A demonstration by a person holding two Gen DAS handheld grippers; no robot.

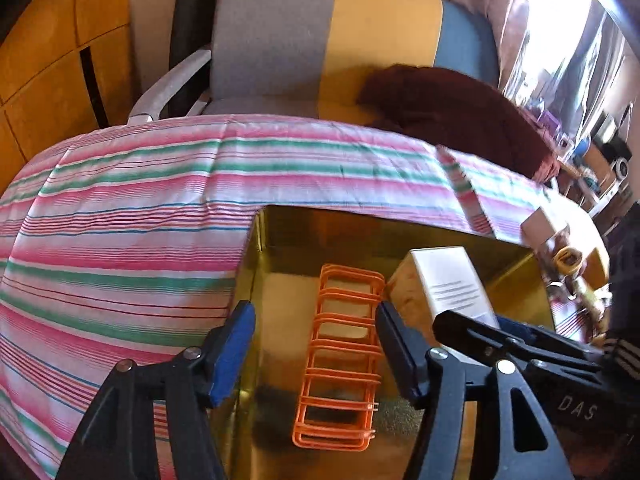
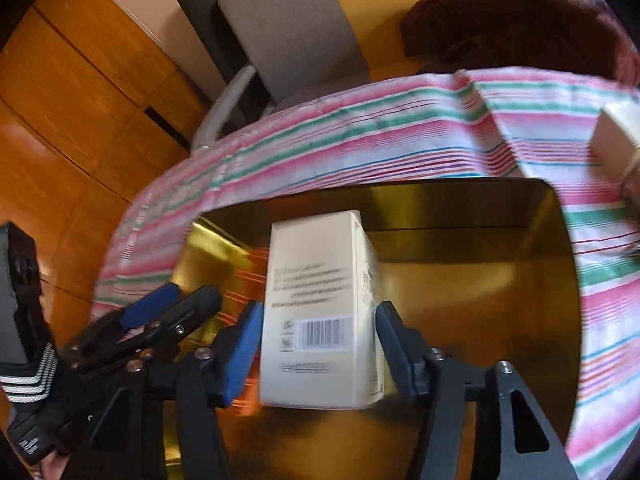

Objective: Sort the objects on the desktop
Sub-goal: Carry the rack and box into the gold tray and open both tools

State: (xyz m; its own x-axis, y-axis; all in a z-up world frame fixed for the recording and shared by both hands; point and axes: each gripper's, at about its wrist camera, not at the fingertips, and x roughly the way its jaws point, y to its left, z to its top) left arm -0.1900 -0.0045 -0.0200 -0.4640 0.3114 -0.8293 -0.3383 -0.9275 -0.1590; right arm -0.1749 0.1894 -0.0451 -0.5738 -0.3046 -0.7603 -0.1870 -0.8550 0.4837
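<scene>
A gold tin (image 1: 256, 240) stands open on the striped cloth. Inside it lies an orange plastic rack (image 1: 340, 360), flat on the bottom, between the spread fingers of my left gripper (image 1: 316, 340); a gap shows on its left side and nothing presses on it. To its right a white carton (image 1: 448, 280) with a barcode stands tilted in the tin (image 2: 460, 208). My right gripper (image 2: 320, 344) straddles the carton (image 2: 316, 280), its blue pads close beside the sides without clearly squeezing. The left gripper (image 2: 180, 300) shows at the left, over the blurred orange rack (image 2: 244, 280).
The pink, green and white striped cloth (image 1: 120, 220) covers the table. Behind it are a grey and yellow chair (image 1: 280, 40) and a maroon cloth (image 1: 460, 112). A small cardboard box (image 1: 540, 224) and a tape roll (image 1: 568, 260) lie right of the tin.
</scene>
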